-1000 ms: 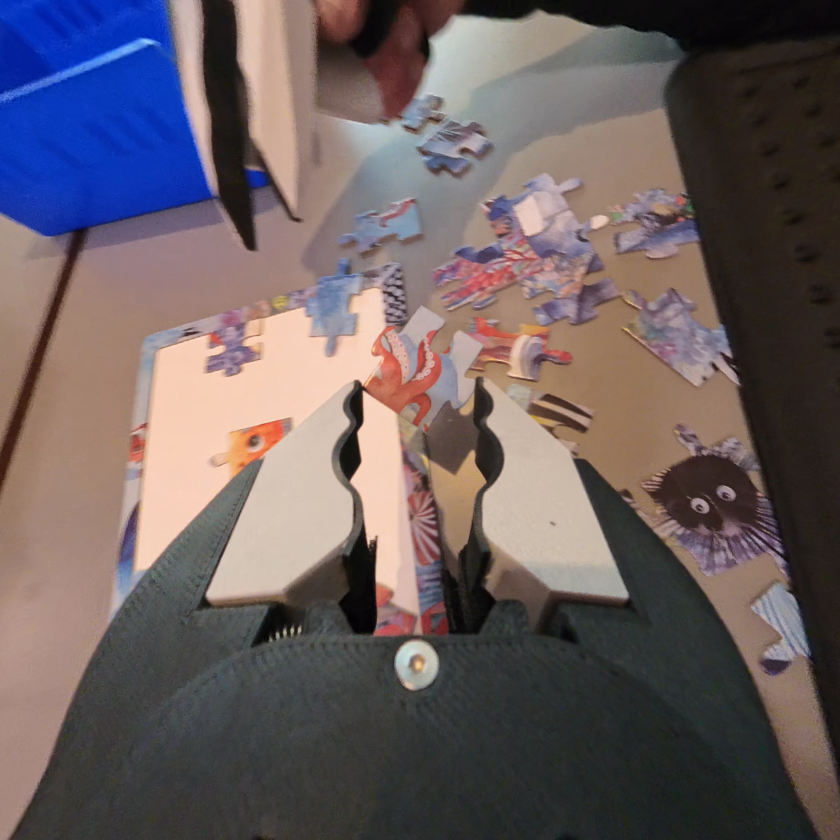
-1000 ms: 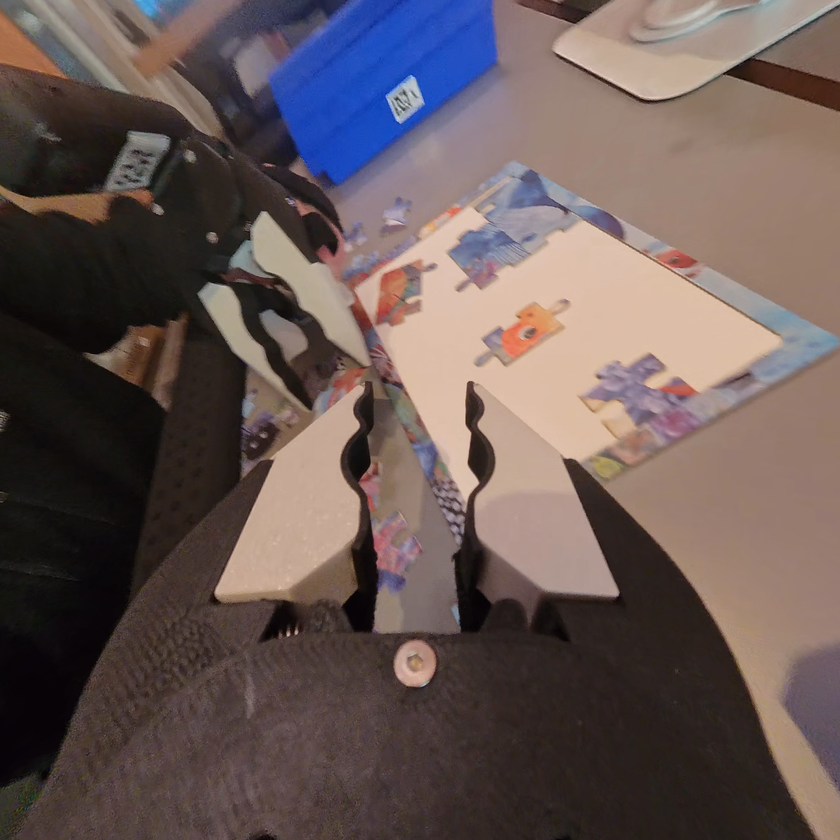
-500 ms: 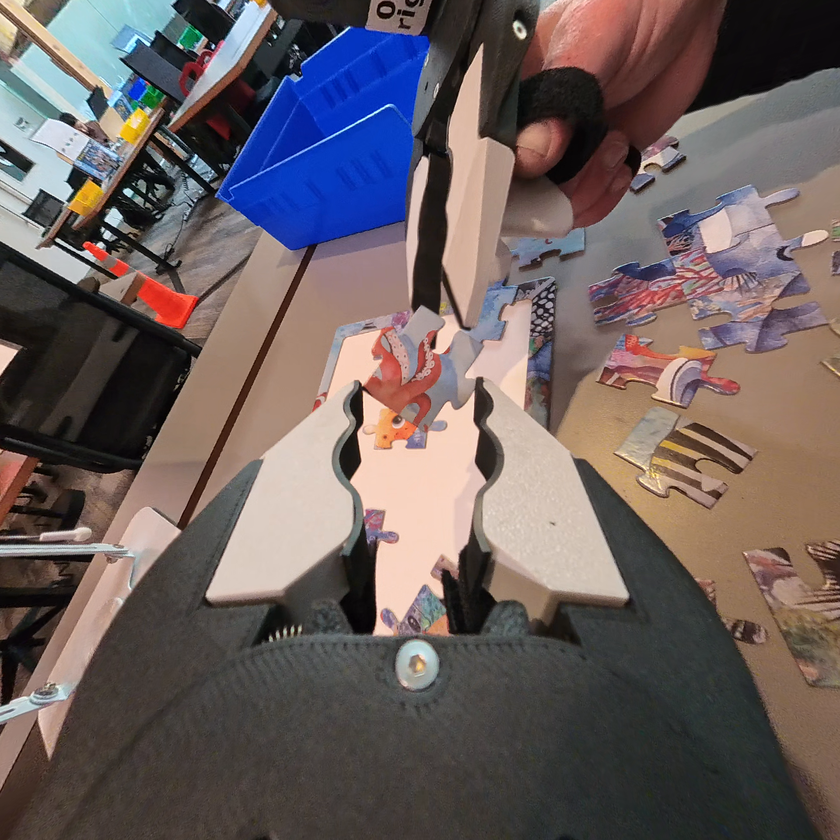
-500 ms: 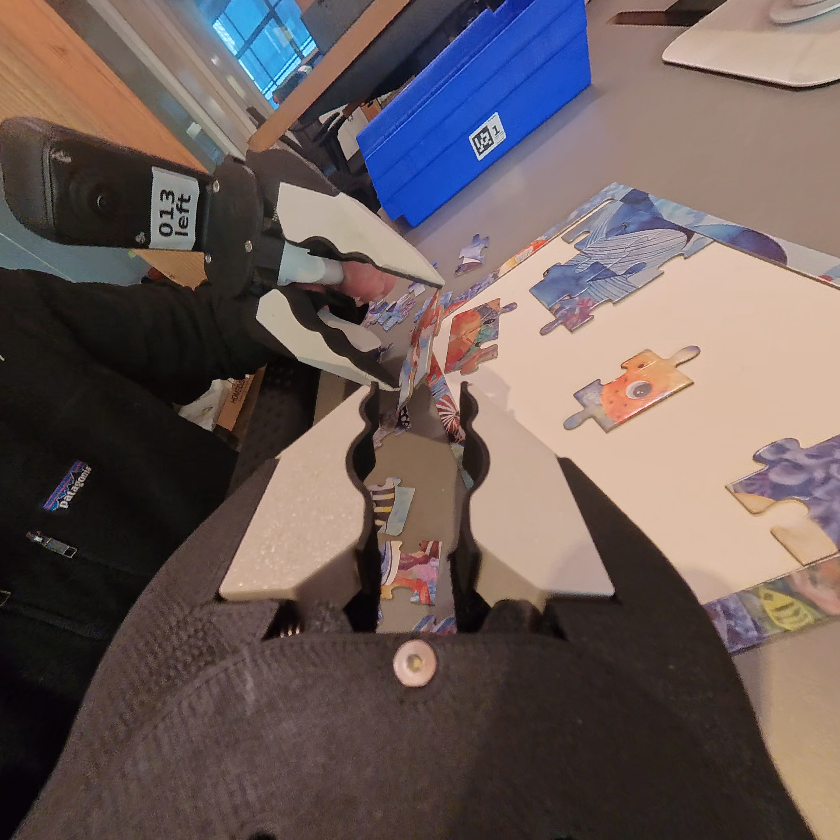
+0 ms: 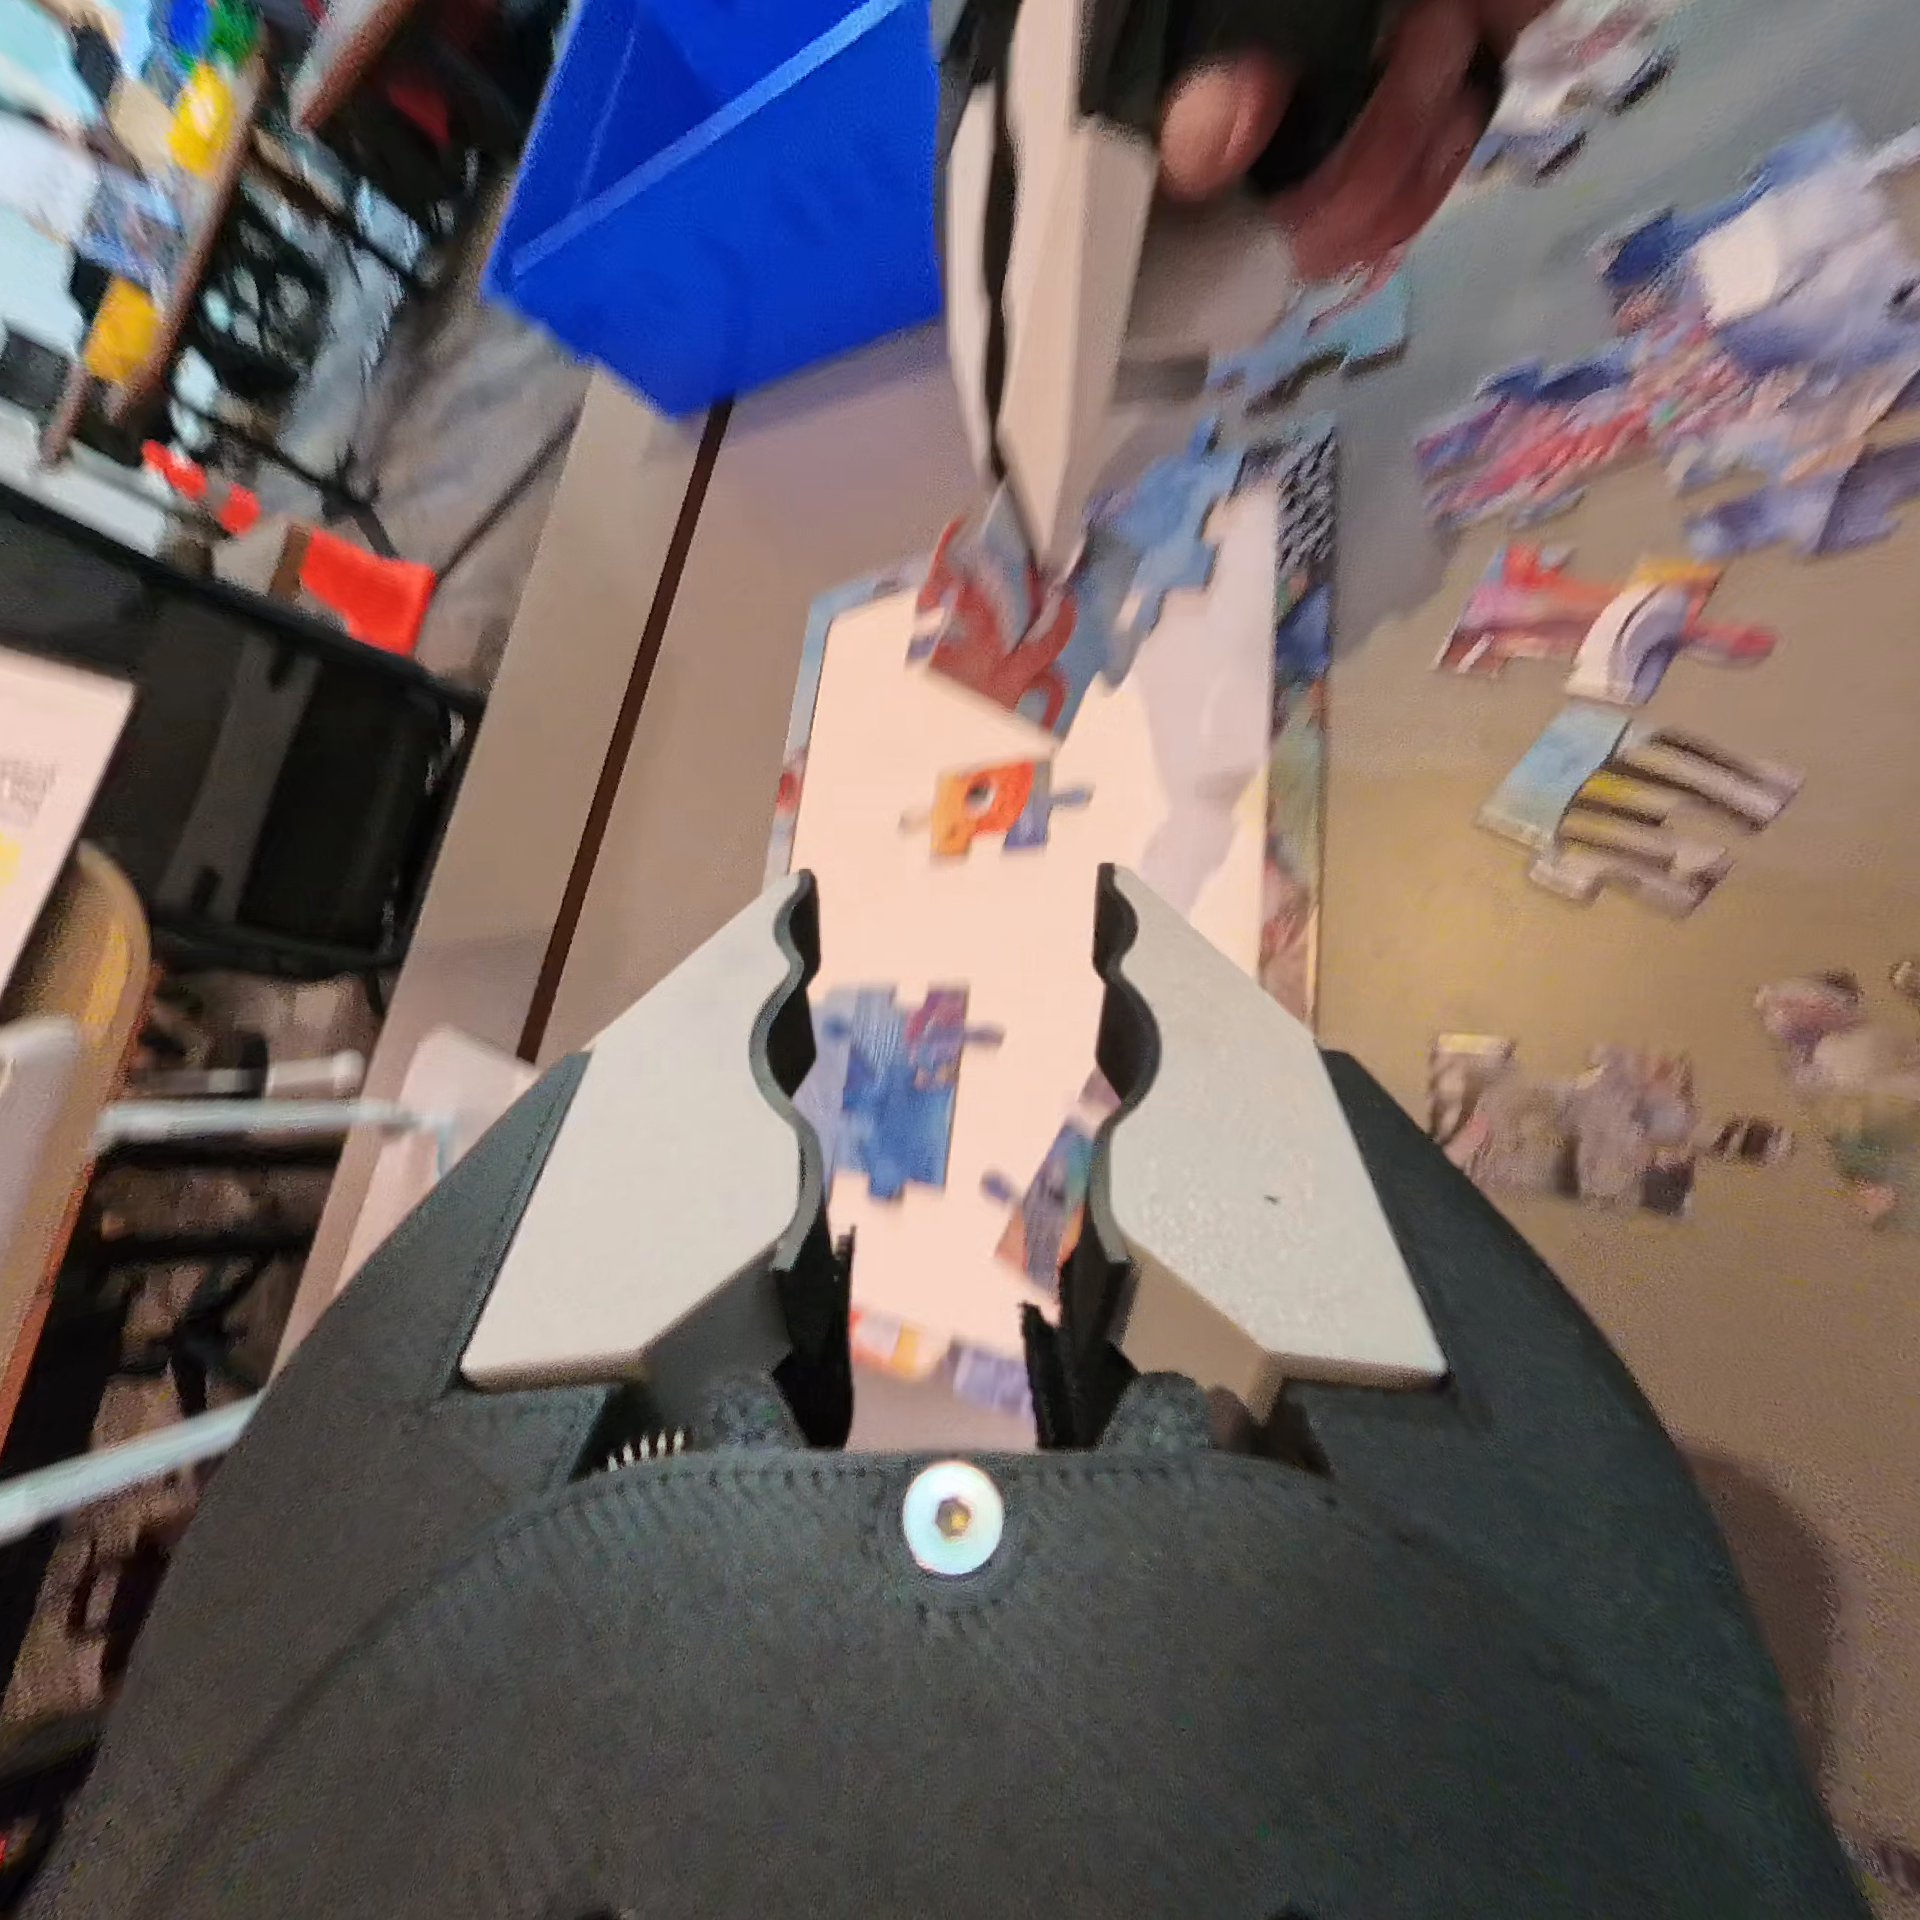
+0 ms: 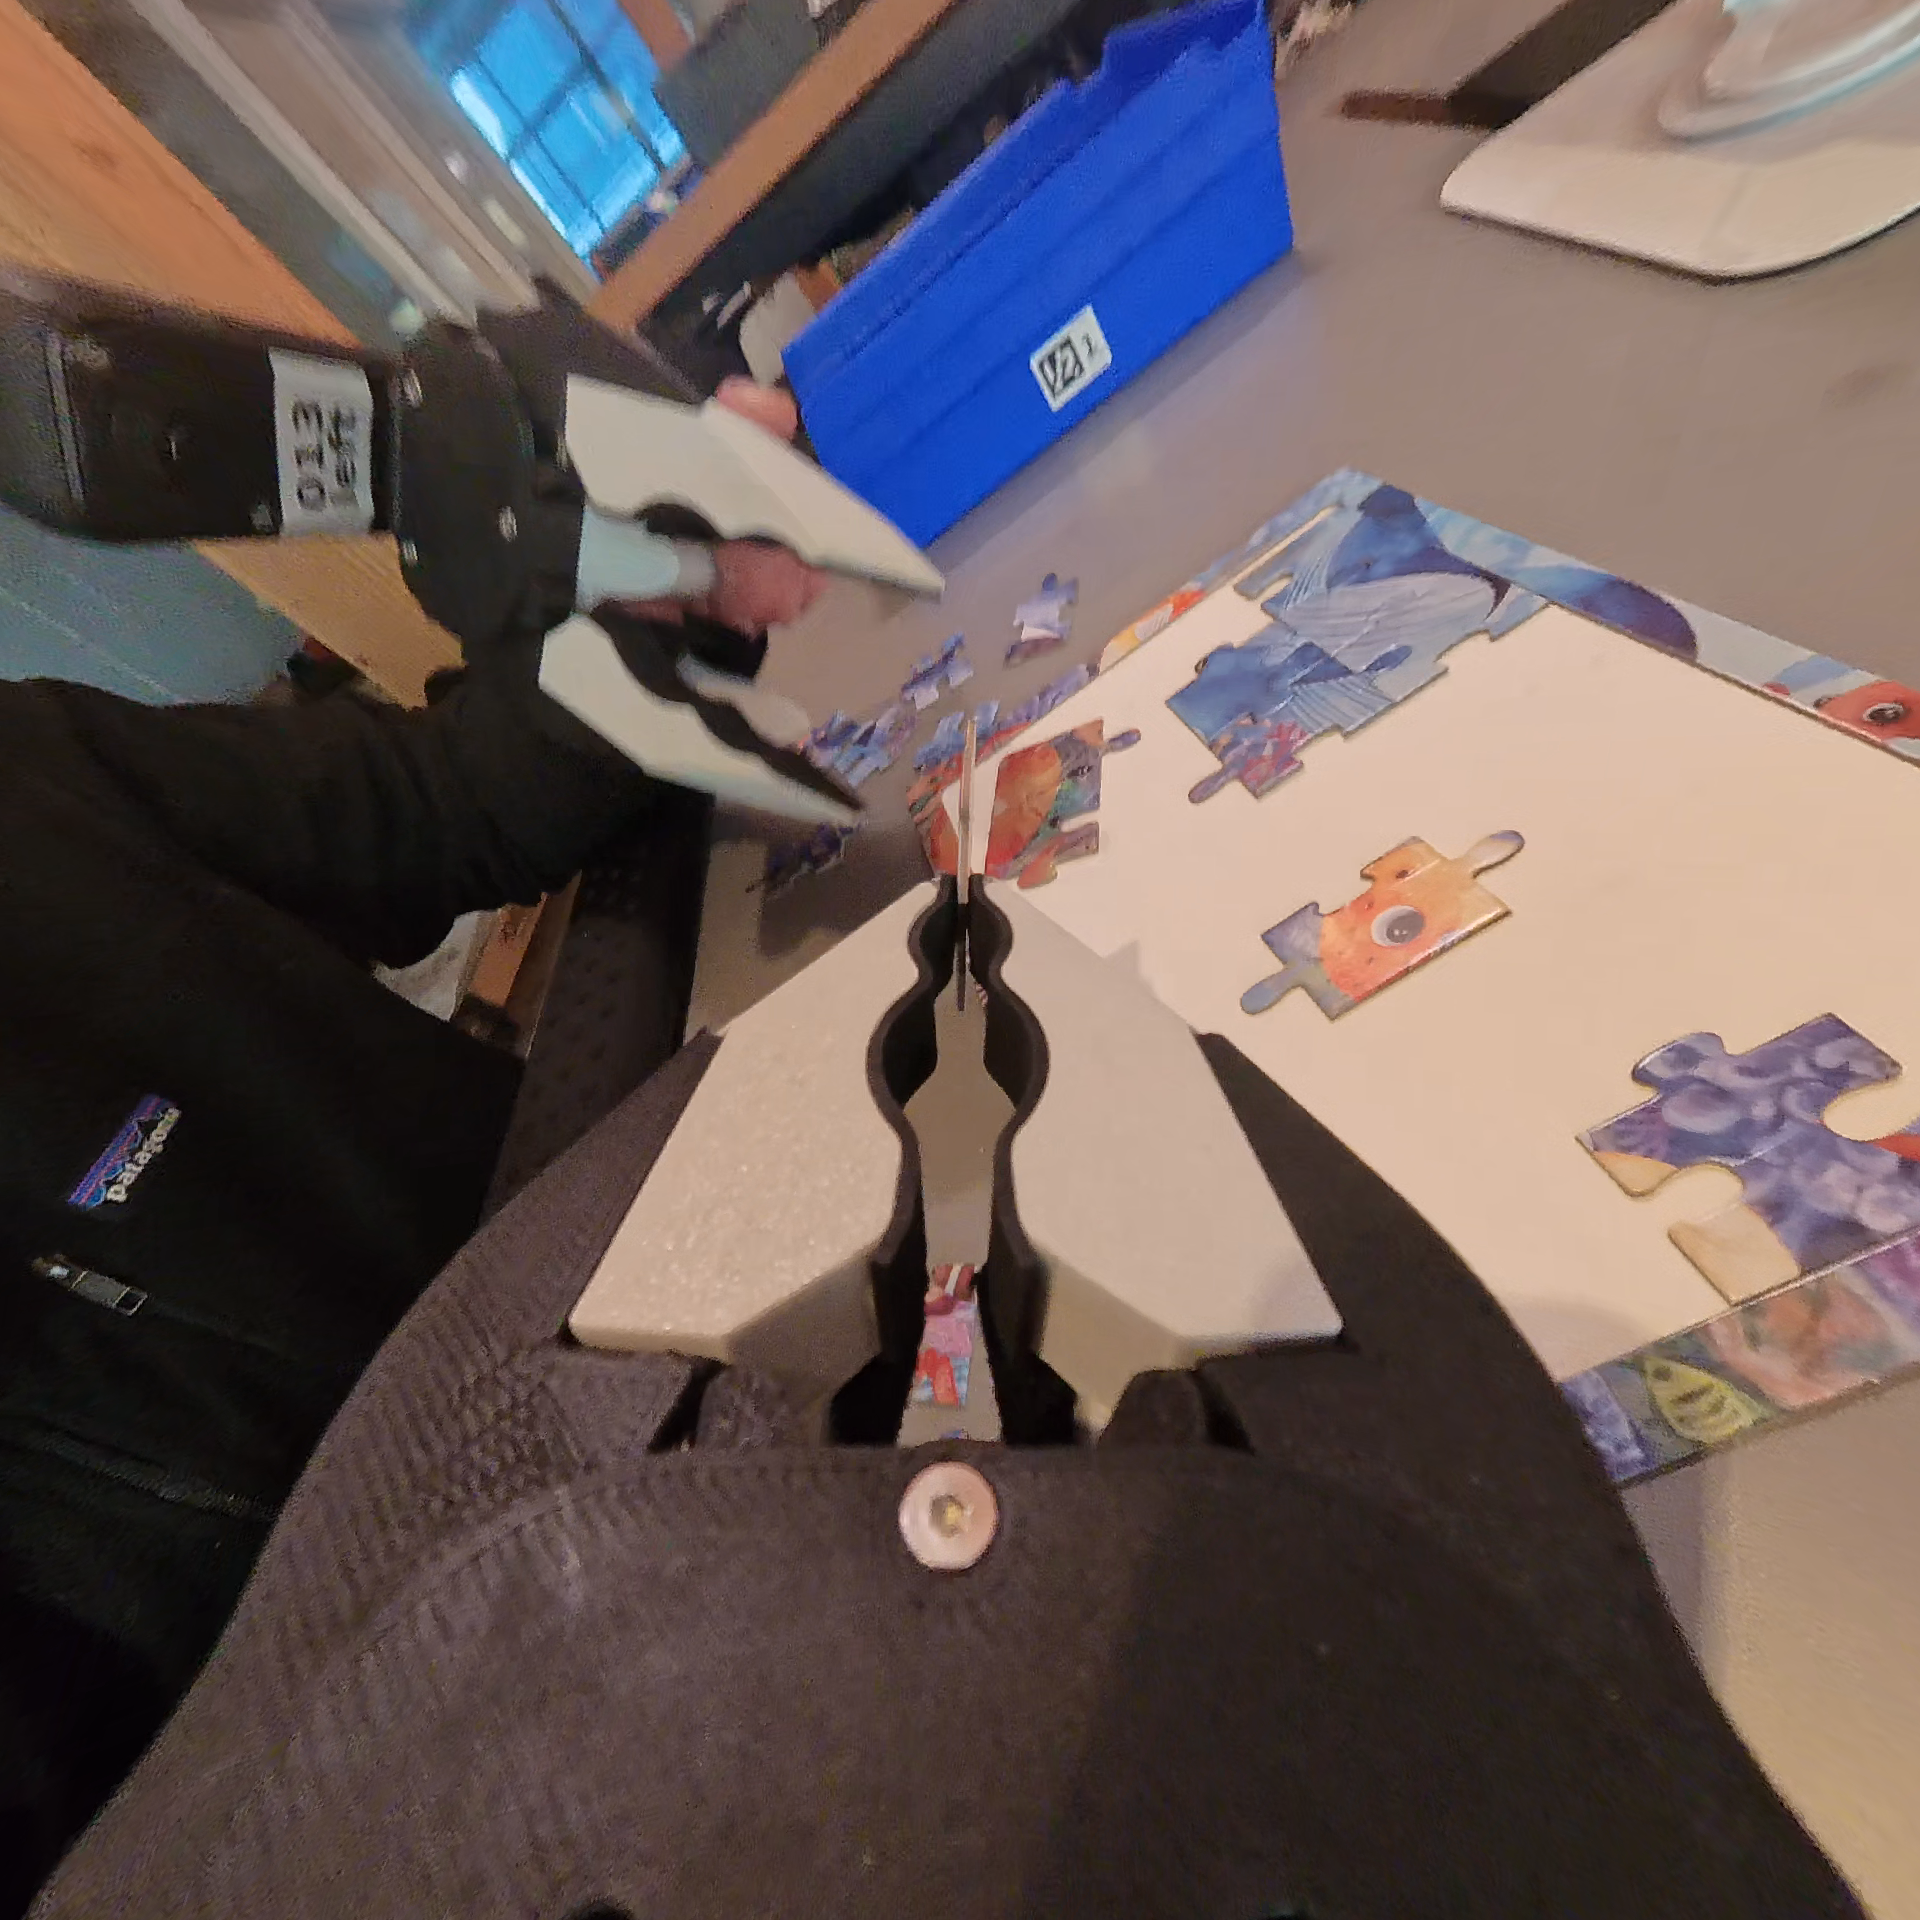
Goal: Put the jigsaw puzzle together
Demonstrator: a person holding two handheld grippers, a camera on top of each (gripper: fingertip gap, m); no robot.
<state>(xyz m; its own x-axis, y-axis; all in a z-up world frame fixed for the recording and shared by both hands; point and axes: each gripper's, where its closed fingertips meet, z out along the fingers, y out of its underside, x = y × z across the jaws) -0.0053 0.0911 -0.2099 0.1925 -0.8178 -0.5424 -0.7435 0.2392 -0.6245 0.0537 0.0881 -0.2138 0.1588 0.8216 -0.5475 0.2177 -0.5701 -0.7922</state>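
Observation:
My right gripper [image 6: 961, 904] is shut on a red-and-blue octopus puzzle piece [image 6: 966, 821], seen edge-on and held upright above the left end of the white puzzle tray [image 6: 1558, 790]. In the left wrist view the right gripper [image 5: 1023, 509] hangs down with that piece [image 5: 987, 634] over the tray [image 5: 883, 748]. My left gripper [image 5: 954, 894] is open and empty, apart from the piece; it also shows in the right wrist view [image 6: 894, 696]. An orange fish piece [image 6: 1382, 925], a blue whale piece [image 6: 1320, 665] and a purple piece [image 6: 1766, 1132] lie in the tray.
Several loose pieces lie on the table beside the tray, among them a striped one [image 5: 1631, 810] and a red-and-white one [image 5: 1590, 623]. A blue bin [image 6: 1039, 312] stands behind the tray. A white stand base [image 6: 1662, 177] is at the far right. A person's black sleeve [image 6: 260, 810] fills the left. The gap from one gripper's tips to the other's is roughly 7 centimeters.
The octopus piece has passed from my left gripper's tips to my right gripper, which has shut on it. My left gripper has drawn back from it.

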